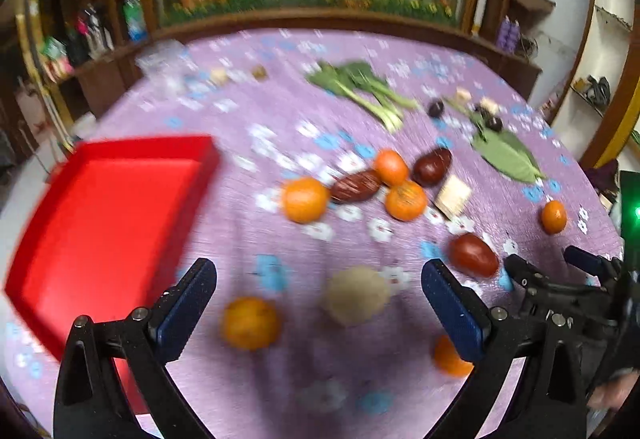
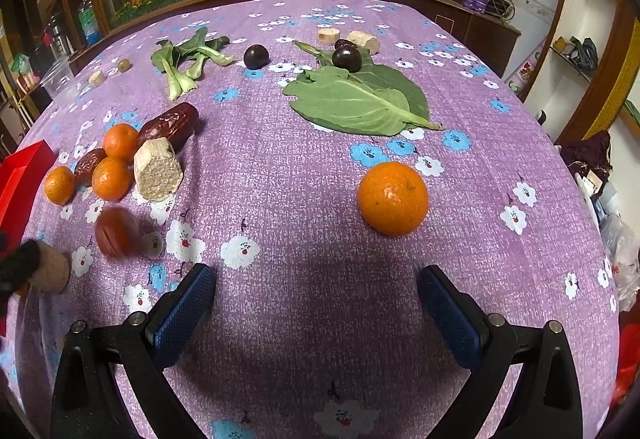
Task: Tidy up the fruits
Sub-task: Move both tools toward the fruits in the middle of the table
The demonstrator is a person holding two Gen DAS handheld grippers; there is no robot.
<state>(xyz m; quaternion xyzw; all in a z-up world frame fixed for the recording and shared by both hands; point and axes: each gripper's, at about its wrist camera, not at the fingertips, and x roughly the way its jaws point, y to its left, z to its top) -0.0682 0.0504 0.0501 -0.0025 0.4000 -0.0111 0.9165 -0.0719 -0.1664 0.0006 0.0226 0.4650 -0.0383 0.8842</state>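
No brand, label or writing can be read in either view. The one container on the table [image 2: 320,179] is a red tray [image 1: 108,215] at the left side, lying on the purple flowered cloth; its inside looks bare red, though the left view is blurred.

The left hand-held gripper [image 1: 320,291] is spread wide and holds nothing. Between and just ahead of its fingers lie an orange [image 1: 251,323] and a pale beige lump [image 1: 356,295], with another orange [image 1: 450,357] partly hidden behind the right finger. Farther on sits a cluster of three oranges [image 1: 305,199] and two brown dates [image 1: 356,186] beside a pale cut block [image 1: 453,195]; a reddish fruit [image 1: 474,255] lies nearer, to the right.

The right hand-held gripper [image 2: 316,293] is also spread wide and empty, above bare cloth. A single orange [image 2: 393,198] sits ahead of it, slightly right. Beyond lie a large green leaf [image 2: 360,99] with a dark plum [image 2: 346,59] at its far edge, a second plum [image 2: 256,57], and small leafy greens [image 2: 188,59] to the left.
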